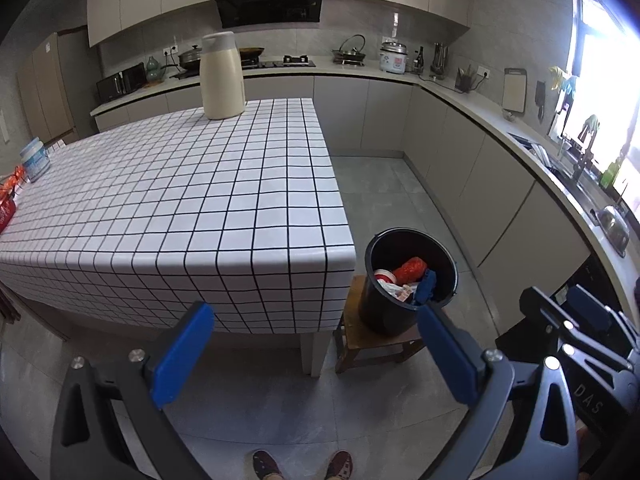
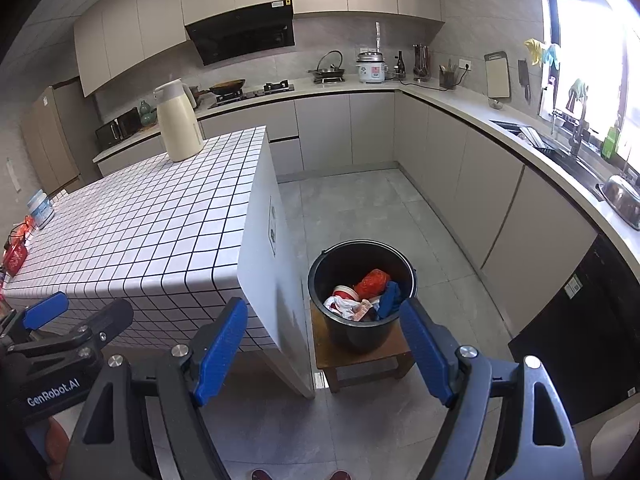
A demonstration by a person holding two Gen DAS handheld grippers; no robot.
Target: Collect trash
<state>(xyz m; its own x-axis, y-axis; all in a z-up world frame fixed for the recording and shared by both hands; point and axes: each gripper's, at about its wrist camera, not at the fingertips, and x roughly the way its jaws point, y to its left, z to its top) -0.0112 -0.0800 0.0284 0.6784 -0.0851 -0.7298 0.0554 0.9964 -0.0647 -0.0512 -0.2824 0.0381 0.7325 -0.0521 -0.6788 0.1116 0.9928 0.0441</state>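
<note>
Two grippers are hovering in front of the desk [image 1: 180, 200], each with two blue fingers: the left gripper [image 1: 316, 348] and the right gripper [image 2: 324, 352] are both holding their fingers wide apart, gripping nothing. One black bucket [image 2: 362, 330] is sitting on one small wooden stool [image 2: 360, 360] just beside the desk's corner, holding the trash [image 2: 362, 294]: red, white and blue pieces. One cream jug [image 1: 221, 76] is standing on the grid-patterned cloth. "GenRobot.AI" and "DAS" are showing on the gripper bodies. Grey floor tiles and beige kitchen cabinets are surrounding everything.
</note>
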